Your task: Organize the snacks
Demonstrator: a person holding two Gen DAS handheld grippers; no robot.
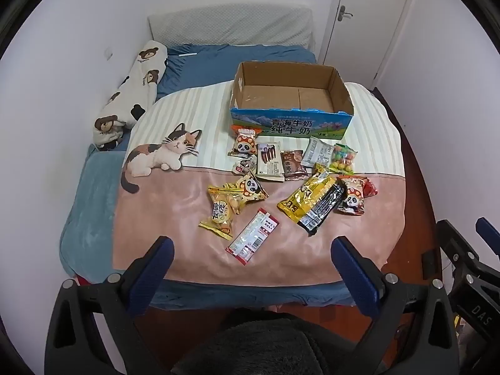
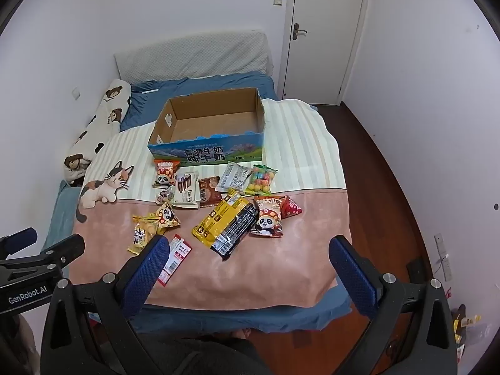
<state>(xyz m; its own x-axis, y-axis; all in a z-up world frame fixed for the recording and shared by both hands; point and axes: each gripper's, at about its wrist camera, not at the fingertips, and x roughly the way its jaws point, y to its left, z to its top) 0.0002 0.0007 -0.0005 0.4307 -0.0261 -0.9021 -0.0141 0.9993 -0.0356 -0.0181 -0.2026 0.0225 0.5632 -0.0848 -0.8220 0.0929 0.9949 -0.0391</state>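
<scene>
Several snack packets lie scattered on a pink and striped blanket (image 1: pixel 162 212) on a bed. An open cardboard box (image 1: pixel 290 97) (image 2: pixel 209 118) with a blue printed front stands empty behind them. Nearest me lie a red-and-white flat packet (image 1: pixel 253 240) (image 2: pixel 175 259), a yellow candy bag (image 1: pixel 220 211) (image 2: pixel 142 237) and a yellow-and-black packet (image 1: pixel 312 201) (image 2: pixel 226 223). My left gripper (image 1: pixel 251 247) hangs open above the bed's near edge, nothing between its blue pads. My right gripper (image 2: pixel 250 247) is open too, empty, to the right of the left one.
A bear-print pillow (image 1: pixel 131 93) lies along the left wall. A grey headboard cushion (image 1: pixel 231 25) leans at the far wall. A white door (image 2: pixel 325 31) is at the far right, with dark wood floor (image 2: pixel 390 187) beside the bed.
</scene>
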